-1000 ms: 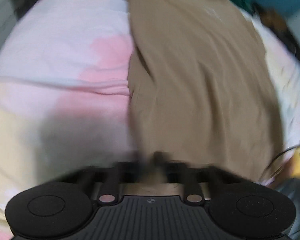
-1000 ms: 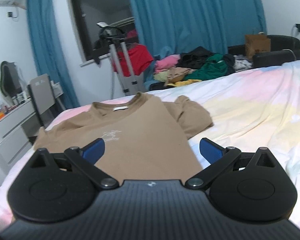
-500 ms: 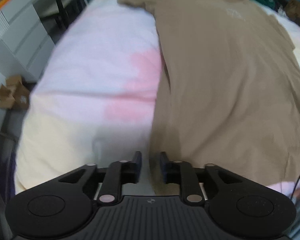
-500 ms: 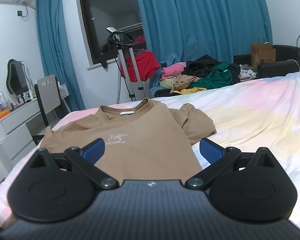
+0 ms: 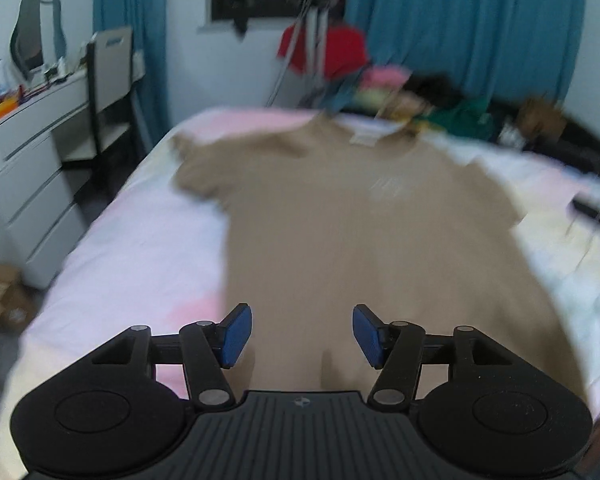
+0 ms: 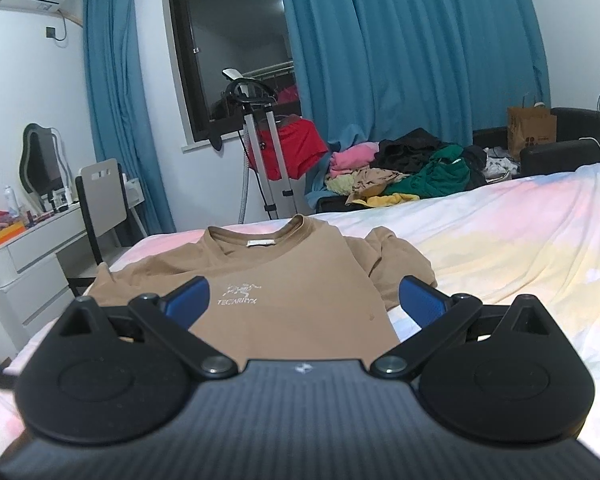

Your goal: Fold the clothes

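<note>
On the bed [image 6: 500, 240], one tan T-shirt [image 6: 300, 280], two tools spread

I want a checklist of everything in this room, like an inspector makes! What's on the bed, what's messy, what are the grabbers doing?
Surface: bed with a pastel pink, yellow and white sheet.
Job's things: tan T-shirt spread flat, front up, collar at the far end; not folded yet.
Clutter: clothes pile beyond the bed; brown paper bag on a black sofa.
Grippers: left gripper open, empty, over the shirt's near hem; right gripper open, empty.
Cables: white cable on the sofa.
Surroundings: blue curtains, dark window, garment steamer, white desk, chair.
</note>
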Available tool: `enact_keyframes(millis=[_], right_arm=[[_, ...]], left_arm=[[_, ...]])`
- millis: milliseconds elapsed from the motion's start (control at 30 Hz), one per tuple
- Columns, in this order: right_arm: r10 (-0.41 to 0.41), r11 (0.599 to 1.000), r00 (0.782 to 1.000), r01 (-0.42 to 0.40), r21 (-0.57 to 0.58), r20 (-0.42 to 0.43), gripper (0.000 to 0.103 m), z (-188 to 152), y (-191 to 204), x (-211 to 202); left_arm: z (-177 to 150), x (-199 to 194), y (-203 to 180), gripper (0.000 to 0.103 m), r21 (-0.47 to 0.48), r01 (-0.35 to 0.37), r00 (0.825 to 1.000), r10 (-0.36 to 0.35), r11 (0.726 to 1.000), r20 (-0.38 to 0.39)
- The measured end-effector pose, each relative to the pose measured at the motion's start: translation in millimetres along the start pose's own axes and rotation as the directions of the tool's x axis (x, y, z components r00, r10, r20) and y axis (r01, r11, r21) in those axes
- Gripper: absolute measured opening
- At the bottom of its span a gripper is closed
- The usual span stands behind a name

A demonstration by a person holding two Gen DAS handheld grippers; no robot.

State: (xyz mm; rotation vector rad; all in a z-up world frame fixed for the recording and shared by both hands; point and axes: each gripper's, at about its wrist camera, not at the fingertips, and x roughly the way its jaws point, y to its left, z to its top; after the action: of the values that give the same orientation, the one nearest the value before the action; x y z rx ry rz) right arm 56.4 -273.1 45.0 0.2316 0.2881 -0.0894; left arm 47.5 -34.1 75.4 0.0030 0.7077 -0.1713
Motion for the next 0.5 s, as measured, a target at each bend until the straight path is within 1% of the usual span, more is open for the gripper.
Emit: enact_keyframes(millis=[67, 167, 233, 267, 333, 367, 433, 500], right_arm=[[-0.004, 1.000, 1.000, 0.004, -0.008, 0.002, 0.103, 0, 0, 0], [-0.006, 1.000, 1.000, 0.006, -0.016, 0.002, 0.103, 0, 0, 1], [0.005, 1.000, 1.000, -0.005, -0.011, -0.007, 0.103, -1, 0, 3], [0.015, 1.000, 1.000, -0.015, -0.002, -0.013, 0.103, -1, -1, 4], [0.034, 0.999, 0.999, -0.033, 0.020, -0.025, 0.103, -3, -1, 8], [0.039, 0.999, 0.999, -0.038, 0.030, -0.033, 0.103, -3, -2, 11], [0.046, 0.998, 0.998, -0.044, 0.050, -0.047, 0.103, -5, -3, 16], [0.046, 0.997, 0.997, -0.042, 0.057, -0.059, 0.103, -7, -2, 22]], left_arm=[[6, 10, -14, 0.060, -0.002, 0.030, 0.998, -0.030, 1.000, 0.048], [5, 33, -30, 0.065, 0.036, 0.055, 0.992, -0.059, 0.998, 0.112], [-3, 51, -39, 0.071, 0.065, 0.074, 0.987, -0.082, 0.995, 0.136], [-9, 56, -38, 0.073, 0.078, 0.065, 0.985, -0.077, 0.995, 0.153], [-23, 66, -33, 0.082, 0.101, 0.042, 0.980, -0.061, 0.994, 0.190], [-30, 72, -30, 0.084, 0.098, 0.037, 0.978, -0.056, 0.995, 0.199], [-43, 85, -18, 0.093, 0.066, 0.039, 0.981, -0.051, 0.997, 0.188], [-48, 89, -6, 0.095, 0.028, 0.032, 0.986, -0.036, 0.999, 0.161]])
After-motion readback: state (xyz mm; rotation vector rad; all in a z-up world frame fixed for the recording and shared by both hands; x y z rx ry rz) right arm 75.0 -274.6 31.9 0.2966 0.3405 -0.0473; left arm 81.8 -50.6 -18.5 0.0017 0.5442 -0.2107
